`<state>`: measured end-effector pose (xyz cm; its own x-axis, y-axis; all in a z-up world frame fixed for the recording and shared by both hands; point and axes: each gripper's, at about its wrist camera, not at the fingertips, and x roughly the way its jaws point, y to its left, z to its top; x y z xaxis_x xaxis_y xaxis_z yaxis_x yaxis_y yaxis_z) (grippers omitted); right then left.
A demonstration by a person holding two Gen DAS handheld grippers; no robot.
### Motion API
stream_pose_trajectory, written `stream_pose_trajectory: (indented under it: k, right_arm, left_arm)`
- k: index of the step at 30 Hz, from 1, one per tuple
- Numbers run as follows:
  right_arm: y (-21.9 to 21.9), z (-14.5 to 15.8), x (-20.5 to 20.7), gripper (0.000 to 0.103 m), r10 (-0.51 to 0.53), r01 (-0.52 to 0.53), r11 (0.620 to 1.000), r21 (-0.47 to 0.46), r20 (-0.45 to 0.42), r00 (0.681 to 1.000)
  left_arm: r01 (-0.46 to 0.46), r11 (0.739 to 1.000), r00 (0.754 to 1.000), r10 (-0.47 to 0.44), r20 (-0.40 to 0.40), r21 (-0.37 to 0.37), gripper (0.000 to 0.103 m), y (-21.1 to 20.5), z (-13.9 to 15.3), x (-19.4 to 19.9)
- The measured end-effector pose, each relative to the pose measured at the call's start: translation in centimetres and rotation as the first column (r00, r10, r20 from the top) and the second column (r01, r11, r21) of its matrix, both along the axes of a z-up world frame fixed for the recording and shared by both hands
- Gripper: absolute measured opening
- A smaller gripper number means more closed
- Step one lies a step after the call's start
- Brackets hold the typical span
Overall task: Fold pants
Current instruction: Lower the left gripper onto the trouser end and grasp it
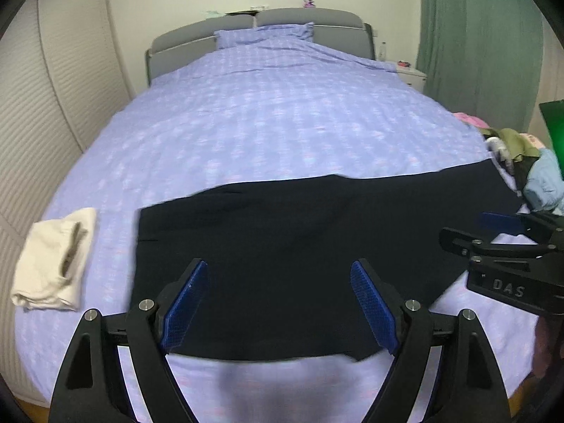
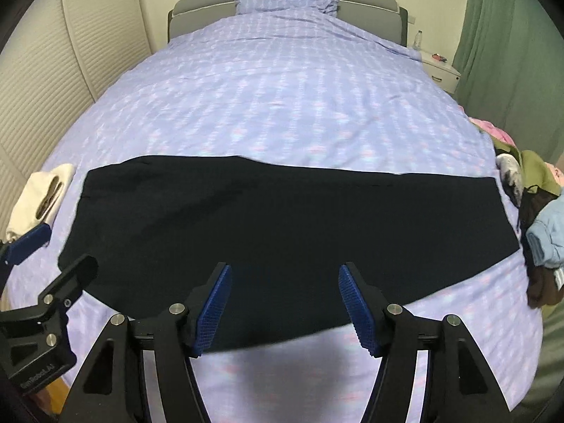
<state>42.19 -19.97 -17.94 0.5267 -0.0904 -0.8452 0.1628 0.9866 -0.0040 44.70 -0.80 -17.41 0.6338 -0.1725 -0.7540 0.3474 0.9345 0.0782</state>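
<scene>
Left tongs [image 1: 278,306] spread wide, holding nothing, over the near edge of the dark pants [image 1: 299,246]. Right tongs [image 2: 283,308] likewise spread and unloaded. Pants lie flat across the bed's [image 2: 282,88] foot end. Folded cream garment [image 1: 54,257] at 9 o'clock, clothes pile [image 2: 539,222] at 3.

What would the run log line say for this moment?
pants: flat on bed | left hand-held gripper: open | right hand-held gripper: open

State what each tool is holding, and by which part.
Nothing is held. The left tool and the right tool are both open above the dark pants, which lie flat on the bed.
</scene>
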Motion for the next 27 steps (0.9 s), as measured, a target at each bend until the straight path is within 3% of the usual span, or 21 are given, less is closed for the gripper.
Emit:
stream_pose_trajectory:
  k: [4,10,13,16,20,23,27]
  right_arm:
    - [6.8,0.0,2.6,0.064,0.052,-0.052,0.999,-0.012,-0.003,0.999]
    - [14.6,-0.9,7.0,0.064,0.157,-0.156,0.987,-0.040,0.040,0.987]
    - [17.5,-2.2,9.6,0.064,0.191,-0.190,0.981,-0.038,0.026,0.981]
    - [20.2,-3.7,12.2,0.064,0.213,-0.212,0.976,-0.049,0.022,0.977]
    - [22.6,-5.4,15.0,0.064,0.223,-0.219,0.972,-0.085,0.034,0.974]
    - [23.8,-6.8,16.5,0.064,0.229,-0.226,0.968,-0.107,0.015,0.973]
    - [24.2,-7.8,18.1,0.064,0.221,-0.221,0.970,-0.104,-0.008,0.975]
  left_arm:
    - [-0.042,0.999,0.999,0.041,0.012,0.017,0.084,5.5,-0.7,2.5]
    - [-0.074,0.995,0.997,0.073,-0.030,-0.062,0.084,13.1,-3.0,7.5]
    - [-0.028,0.987,0.996,0.013,-0.090,-0.159,0.084,16.4,-4.8,10.1]
    - [-0.018,0.959,0.983,-0.034,-0.181,-0.282,0.084,19.3,-6.9,13.6]
    - [0.018,0.947,0.974,-0.089,-0.209,-0.319,0.081,20.9,-9.1,16.9]
    - [0.033,0.919,0.959,-0.140,-0.247,-0.392,0.074,21.9,-10.8,19.2]
    - [-0.026,0.846,0.920,-0.188,-0.344,-0.532,0.069,23.0,-13.6,22.3]
